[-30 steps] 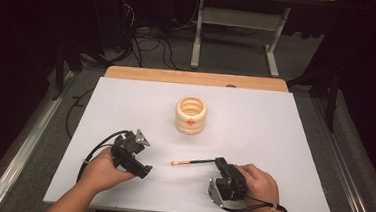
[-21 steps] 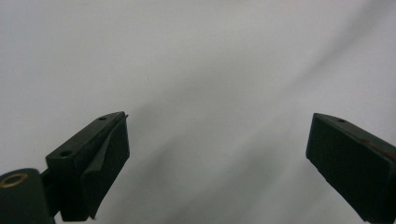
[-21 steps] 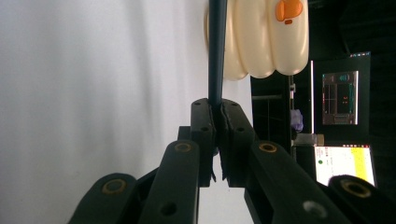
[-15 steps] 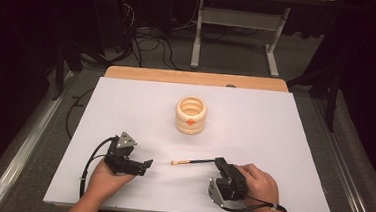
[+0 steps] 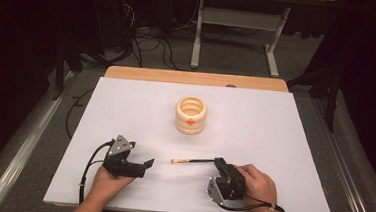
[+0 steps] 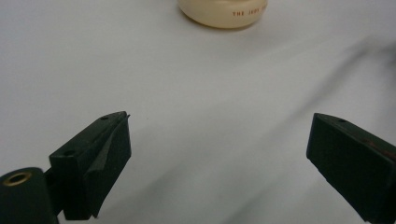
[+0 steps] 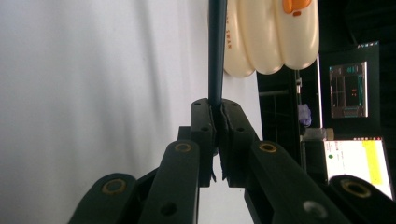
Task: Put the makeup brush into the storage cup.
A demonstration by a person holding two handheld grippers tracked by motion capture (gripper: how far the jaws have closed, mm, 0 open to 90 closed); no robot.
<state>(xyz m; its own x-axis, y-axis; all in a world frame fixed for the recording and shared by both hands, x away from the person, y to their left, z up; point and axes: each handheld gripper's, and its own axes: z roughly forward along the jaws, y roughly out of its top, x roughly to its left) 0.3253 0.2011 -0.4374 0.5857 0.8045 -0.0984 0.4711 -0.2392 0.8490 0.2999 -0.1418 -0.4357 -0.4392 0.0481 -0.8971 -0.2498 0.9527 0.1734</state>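
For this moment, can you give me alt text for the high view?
A person's right gripper is shut on the dark handle of a thin brush lying across a white table, its pale tip pointing left. The left gripper, jaws open, rests just left of that tip. A cream ribbed pot stands farther back.

left tool (image 5: 148,162) jaws apart, right tool (image 5: 218,162) clamped

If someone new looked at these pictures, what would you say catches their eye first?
Probably the cream ribbed pot with an orange mark, standing alone mid-table on the white sheet. Next, the right gripper near the front edge, shut on a thin brush whose pale tip points left. The left gripper sits open across from it, apart from the tip.
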